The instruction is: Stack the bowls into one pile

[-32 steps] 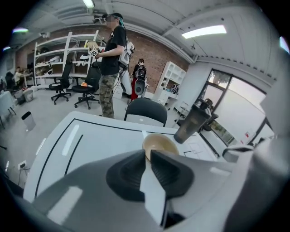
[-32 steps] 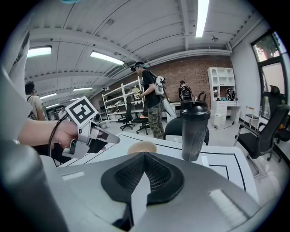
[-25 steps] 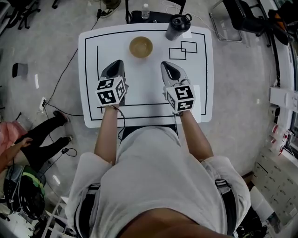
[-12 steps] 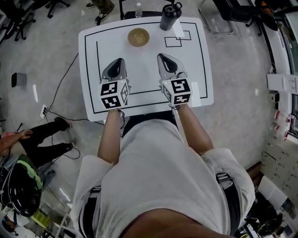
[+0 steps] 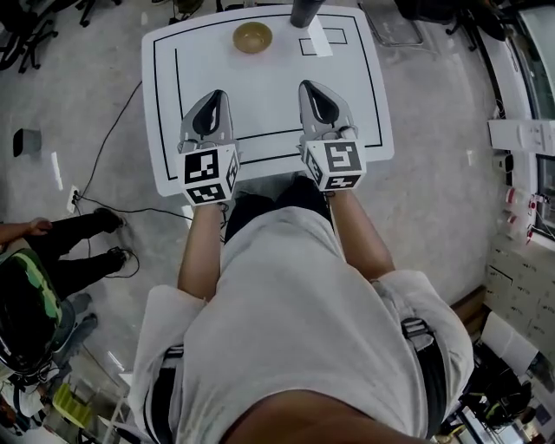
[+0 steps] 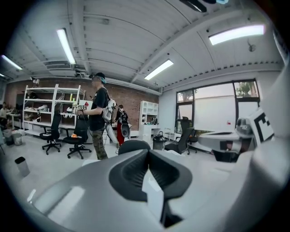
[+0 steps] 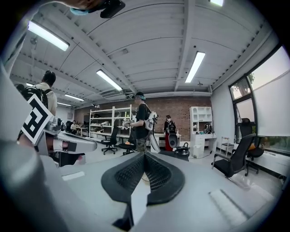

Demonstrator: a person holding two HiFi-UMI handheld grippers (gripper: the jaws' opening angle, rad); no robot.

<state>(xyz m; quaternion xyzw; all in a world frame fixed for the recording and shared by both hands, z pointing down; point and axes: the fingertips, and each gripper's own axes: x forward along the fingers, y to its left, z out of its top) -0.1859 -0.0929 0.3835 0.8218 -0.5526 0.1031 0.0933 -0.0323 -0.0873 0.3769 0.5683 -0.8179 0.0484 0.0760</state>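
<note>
One tan bowl (image 5: 252, 36) stands near the far edge of the white table (image 5: 165, 104); I see no other bowl. My left gripper (image 5: 212, 101) and right gripper (image 5: 313, 90) are held side by side above the table's near half, well short of the bowl. Both are shut with nothing between the pads. The left gripper view shows its gripper (image 6: 147, 157) with the jaws together, pointing out across the room. In the right gripper view that gripper (image 7: 143, 159) is the same, and neither gripper view shows the bowl or the table.
A dark flask (image 5: 305, 12) and a white card (image 5: 317, 42) sit at the table's far edge, right of the bowl. Black lines mark the tabletop. A cable (image 5: 113, 139) runs over the floor at left, near a person's legs (image 5: 78, 234). People (image 6: 97, 115) and office chairs stand beyond.
Both grippers have lifted and drawn back toward the near table edge, looking larger in the head view. The bowl stays put; the table has slid toward the top of the picture.
</note>
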